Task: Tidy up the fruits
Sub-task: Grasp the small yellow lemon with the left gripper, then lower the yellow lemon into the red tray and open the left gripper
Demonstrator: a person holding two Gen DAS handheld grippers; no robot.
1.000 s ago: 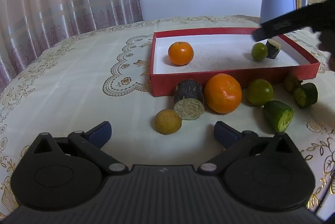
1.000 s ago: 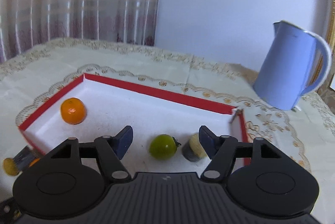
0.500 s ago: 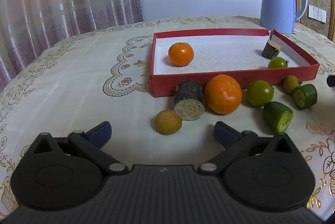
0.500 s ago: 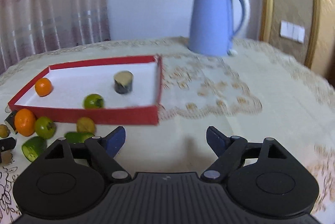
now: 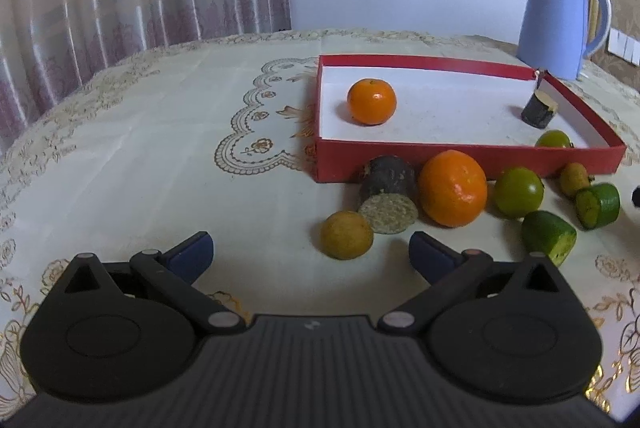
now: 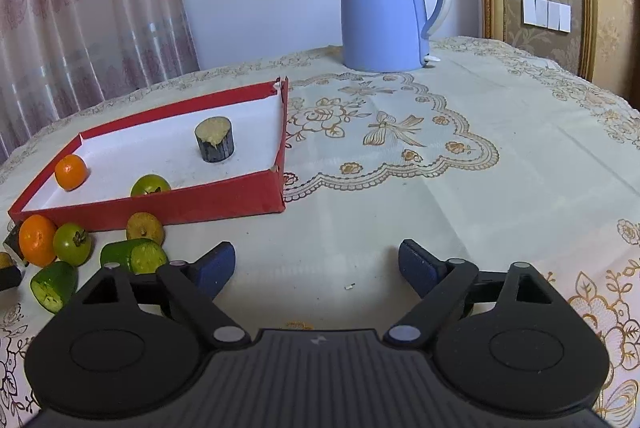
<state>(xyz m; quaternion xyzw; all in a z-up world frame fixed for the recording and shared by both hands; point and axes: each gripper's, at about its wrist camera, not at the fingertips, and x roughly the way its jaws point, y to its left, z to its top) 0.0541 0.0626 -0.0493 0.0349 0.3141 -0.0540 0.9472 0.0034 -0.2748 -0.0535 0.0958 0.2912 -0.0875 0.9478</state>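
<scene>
Your right gripper (image 6: 316, 262) has pulled back from the red tray (image 5: 460, 158), which holds three pieces; seven more lie just before it. Both your grippers, left (image 5: 310, 252) included, gape empty.

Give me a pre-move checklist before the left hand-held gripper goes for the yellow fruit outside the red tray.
1. Left hand-held gripper open and empty: ok.
2. Yellow fruit lies ahead, between the finger lines: ok, slightly right of centre.
3. Clearance around it: not ok; the dark cut log piece sits right beside it, touching or nearly so.
4. Space in the red tray: ok; only a small orange, a green fruit and a dark stub inside.
5. Right hand-held gripper out of the way: ok; open, over bare tablecloth.
6. Firmness of the fruit: cannot tell.
</scene>
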